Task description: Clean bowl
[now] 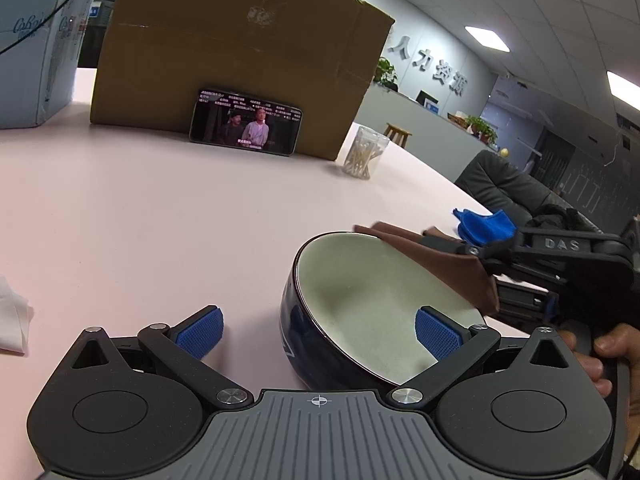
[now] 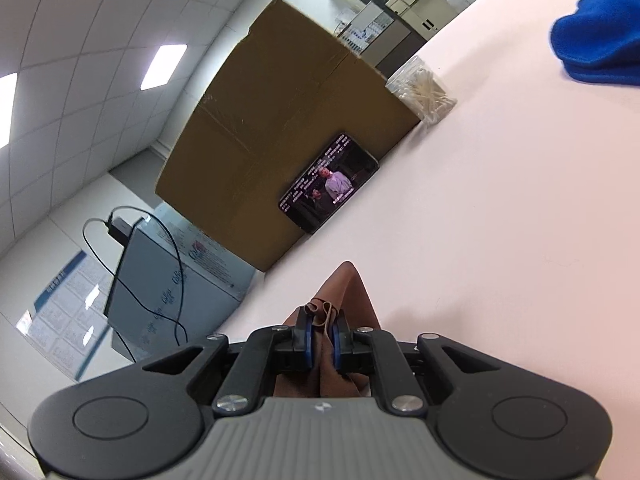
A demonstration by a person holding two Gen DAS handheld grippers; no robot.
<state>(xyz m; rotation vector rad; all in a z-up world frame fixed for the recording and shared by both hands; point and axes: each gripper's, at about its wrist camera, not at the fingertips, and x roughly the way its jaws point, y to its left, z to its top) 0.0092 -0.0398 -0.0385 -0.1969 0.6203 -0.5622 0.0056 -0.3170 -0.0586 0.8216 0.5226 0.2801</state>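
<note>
The right gripper [image 2: 322,344], pinching a folded brown cloth [image 2: 346,288], reaches over the far rim of the dark-blue, white-lined ceramic bowl [image 1: 360,304] from the right. The left gripper [image 1: 318,330] stands spread, one finger [image 1: 438,338] inside the tilted bowl, the other outside, so wiping probably goes downward.

raised letters "das" stand on the black body of the right gripper [image 1: 478,251]; large raised characters "人力资源" run along the far office wall [image 1: 430,66]; script reading "cobo…", cut off at the edge, is printed on the pale carton [image 1: 28,40] at far left; small subtitles on the phone [image 1: 246,122] screen are too small to read
</note>
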